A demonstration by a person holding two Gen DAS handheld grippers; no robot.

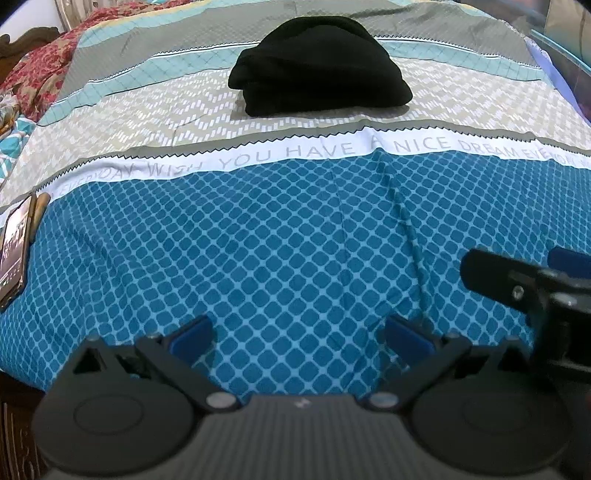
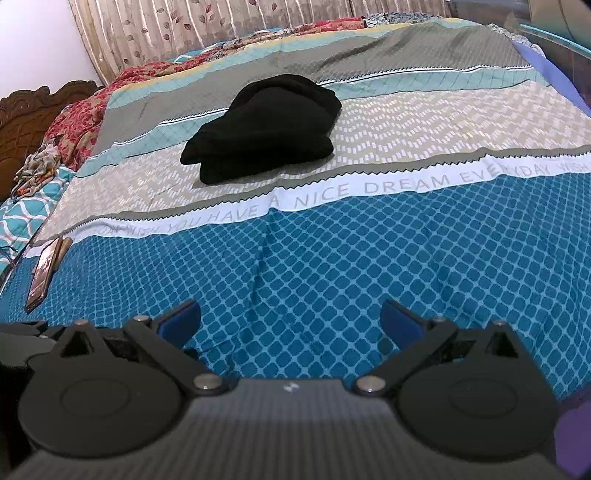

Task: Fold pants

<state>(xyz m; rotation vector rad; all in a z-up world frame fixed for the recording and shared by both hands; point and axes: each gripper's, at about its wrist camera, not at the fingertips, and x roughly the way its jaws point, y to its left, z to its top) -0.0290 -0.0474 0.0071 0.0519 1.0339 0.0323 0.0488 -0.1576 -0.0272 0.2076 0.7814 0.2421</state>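
Black pants (image 1: 319,68) lay folded in a compact bundle on the bedsheet (image 1: 295,240), on its beige zigzag band and reaching onto the teal and grey stripes behind, well apart from both grippers. Left gripper (image 1: 299,338) hovered over the blue diamond-pattern part of the sheet, jaws spread wide, nothing between the blue pads (image 1: 192,338). Right gripper (image 2: 290,323) likewise over the blue pattern, jaws wide apart, holding nothing; it showed blurred at the right edge of the left wrist view, just beside the left one. White strip with lettering ran across the sheet between the grippers and the pants. A phone (image 1: 14,251) lay at the left edge of the bed. Red floral bedding (image 2: 81,122) was bunched at far left by a carved wooden headboard (image 2: 33,114); leaf-print curtain (image 2: 166,33) hung behind.
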